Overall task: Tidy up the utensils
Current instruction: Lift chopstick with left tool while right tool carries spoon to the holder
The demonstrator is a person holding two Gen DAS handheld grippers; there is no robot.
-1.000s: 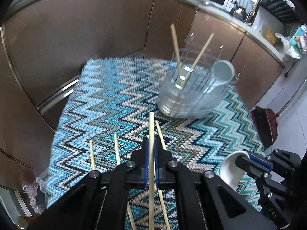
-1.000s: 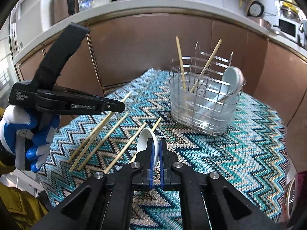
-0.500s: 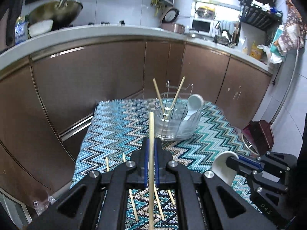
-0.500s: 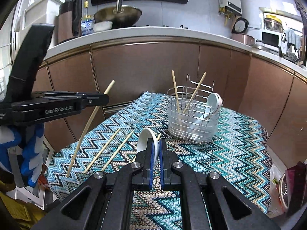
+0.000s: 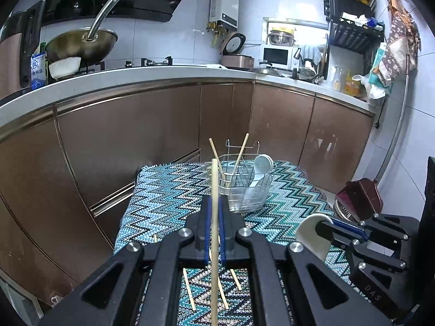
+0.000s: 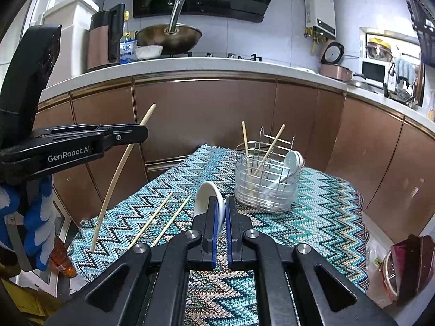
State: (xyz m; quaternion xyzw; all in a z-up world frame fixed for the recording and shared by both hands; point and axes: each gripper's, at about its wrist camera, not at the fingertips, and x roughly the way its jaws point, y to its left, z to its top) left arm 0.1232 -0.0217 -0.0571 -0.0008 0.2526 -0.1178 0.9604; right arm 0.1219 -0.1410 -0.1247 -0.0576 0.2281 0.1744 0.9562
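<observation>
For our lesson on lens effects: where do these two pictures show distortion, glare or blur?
Left wrist view: fisheye bends the countertop into an arc, corners black; the window is blown out. Right wrist view: the held chopstick looks bowed; glare streaks the wok handle. Both are sharp, without motion blur.

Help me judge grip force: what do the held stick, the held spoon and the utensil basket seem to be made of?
Chopstick: pale tan, matte, so probably bamboo or wood. Spoon: glossy, thick-walled white, likely glazed ceramic, possibly melamine. Basket: thin shiny silver wires, so metal, apparently around a clear plastic liner.
</observation>
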